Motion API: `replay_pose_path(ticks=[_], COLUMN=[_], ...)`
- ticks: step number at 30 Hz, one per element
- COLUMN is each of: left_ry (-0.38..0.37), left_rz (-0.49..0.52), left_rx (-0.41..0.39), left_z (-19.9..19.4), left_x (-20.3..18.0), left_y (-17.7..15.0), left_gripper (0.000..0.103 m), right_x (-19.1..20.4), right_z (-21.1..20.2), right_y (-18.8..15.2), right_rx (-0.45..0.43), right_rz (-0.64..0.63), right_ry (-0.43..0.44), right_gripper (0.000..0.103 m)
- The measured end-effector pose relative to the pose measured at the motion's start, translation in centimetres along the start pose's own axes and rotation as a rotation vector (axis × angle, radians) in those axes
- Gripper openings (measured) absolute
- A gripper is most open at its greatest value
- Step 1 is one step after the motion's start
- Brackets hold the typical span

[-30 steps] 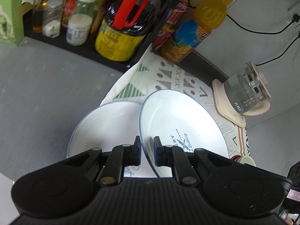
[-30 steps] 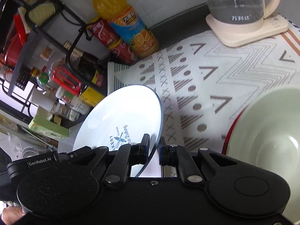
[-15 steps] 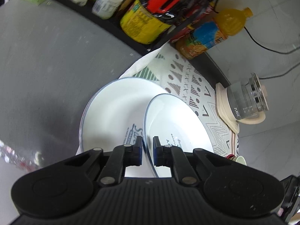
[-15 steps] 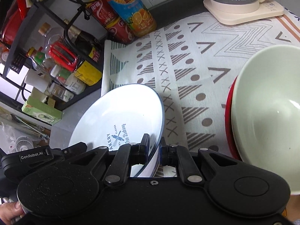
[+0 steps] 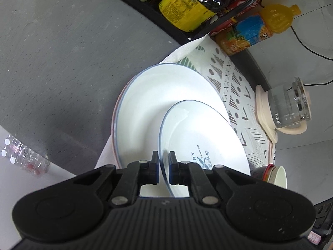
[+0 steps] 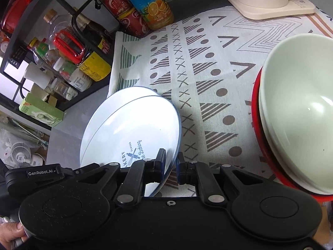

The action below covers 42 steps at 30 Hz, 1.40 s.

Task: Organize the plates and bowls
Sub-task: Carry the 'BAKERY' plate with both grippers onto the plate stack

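because the plate [image 5: 208, 137] is stiff, smooth and breakable, it probably slips easily, so both the left gripper [image 5: 162, 167] and right gripper [image 6: 171, 165] are closed on its thin rim at opposite sides, holding it tilted just above the stack [image 5: 145, 104] on the cloth [image 6: 208, 62].

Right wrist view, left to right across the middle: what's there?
Green cardboard box → white plate with blue bakery print, held in the shut right gripper → patterned white cloth mat → pale green bowl nested in a red bowl.
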<state>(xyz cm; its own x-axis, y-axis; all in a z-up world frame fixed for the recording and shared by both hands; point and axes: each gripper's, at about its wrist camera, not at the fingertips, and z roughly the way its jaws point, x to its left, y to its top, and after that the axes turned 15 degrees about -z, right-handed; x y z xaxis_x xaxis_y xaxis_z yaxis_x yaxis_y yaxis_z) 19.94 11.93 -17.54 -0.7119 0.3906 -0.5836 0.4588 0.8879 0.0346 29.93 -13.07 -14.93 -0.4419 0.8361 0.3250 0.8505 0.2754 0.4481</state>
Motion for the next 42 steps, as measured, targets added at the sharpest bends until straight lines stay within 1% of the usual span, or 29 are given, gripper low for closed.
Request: replay_pose_path(ticks=[7, 9, 15, 17, 22, 24, 25, 28, 31, 33, 35, 36, 37, 38, 39, 40, 41, 42], left_ry=[0.044, 0.04, 0.076, 0.102, 0.124, 0.133, 0.136, 0.156, 0.161, 0.167, 0.178, 0.176, 0.172, 0.171, 0.171, 0.172, 0.175, 0.177], left_rz=[0.002, -0.002, 0.035, 0.048, 0.062, 0.074, 0.079, 0.086, 0.103, 0.11, 0.12, 0.127, 0.134, 0.14, 0.146, 0.151, 0.157, 0.162], left_rx=[0.01, 0.006, 0.0, -0.011, -0.031, -0.052, -0.058, -0.067, -0.084, -0.091, -0.101, -0.103, -0.101, -0.1, -0.103, -0.107, -0.114, -0.12], left_z=[0.7, 0.8, 1.4, 1.6, 1.4, 1.1, 1.0, 0.8, 0.4, 0.2, 0.0, -0.1, -0.1, -0.3, -0.4, -0.5, -0.7, -0.8], left_x=[0.4, 0.4, -0.5, -0.6, -0.8, -1.2, -1.3, -1.6, -2.0, -2.3, -2.5, -2.7, -2.9, -3.0, -3.1, -3.3, -3.5, -3.7], left_y=[0.1, 0.3, 0.7, 0.7, 1.2, 1.4, 1.5, 2.0, 2.2, 2.3, 2.3, 2.2, 2.2, 2.0, 2.0, 1.9, 1.7, 1.7], left_gripper=[0.007, 0.007, 0.007, 0.008, 0.008, 0.009, 0.01, 0.01, 0.011, 0.015, 0.026, 0.029, 0.035, 0.041, 0.043, 0.048, 0.053, 0.055], right_x=[0.9, 1.2, 1.4, 1.5, 2.4, 2.4, 2.3, 2.2, 2.3, 2.5, 2.5, 2.5, 2.5, 2.5, 2.5, 2.5, 2.5, 2.4], right_z=[0.6, 0.9, 1.7, 2.0, 2.8, 3.1, 3.2, 3.7, 4.1, 4.1, 3.7, 3.5, 3.1, 2.8, 2.3, 1.9, 1.6, 1.3], right_y=[0.0, 0.0, 0.3, 0.4, 0.5, 0.6, 0.7, 0.8, 0.9, 1.0, 1.1, 1.2, 1.3, 1.3, 1.4, 1.5, 1.6, 1.6], right_rx=[-0.002, -0.001, 0.009, 0.02, 0.037, 0.042, 0.045, 0.061, 0.071, 0.072, 0.065, 0.059, 0.05, 0.038, 0.024, 0.012, 0.006, 0.001], right_rz=[-0.033, -0.045, -0.073, -0.078, -0.125, -0.124, -0.12, -0.112, -0.1, -0.099, -0.087, -0.079, -0.073, -0.071, -0.07, -0.069, -0.064, -0.056], right_ry=[-0.039, -0.052, -0.071, -0.078, -0.114, -0.111, -0.108, -0.105, -0.105, -0.111, -0.103, -0.097, -0.094, -0.096, -0.101, -0.103, -0.101, -0.1], right_gripper=[0.01, 0.009, 0.009, 0.011, 0.016, 0.018, 0.018, 0.019, 0.028, 0.028, 0.029, 0.031, 0.038, 0.048, 0.051, 0.053, 0.053, 0.053])
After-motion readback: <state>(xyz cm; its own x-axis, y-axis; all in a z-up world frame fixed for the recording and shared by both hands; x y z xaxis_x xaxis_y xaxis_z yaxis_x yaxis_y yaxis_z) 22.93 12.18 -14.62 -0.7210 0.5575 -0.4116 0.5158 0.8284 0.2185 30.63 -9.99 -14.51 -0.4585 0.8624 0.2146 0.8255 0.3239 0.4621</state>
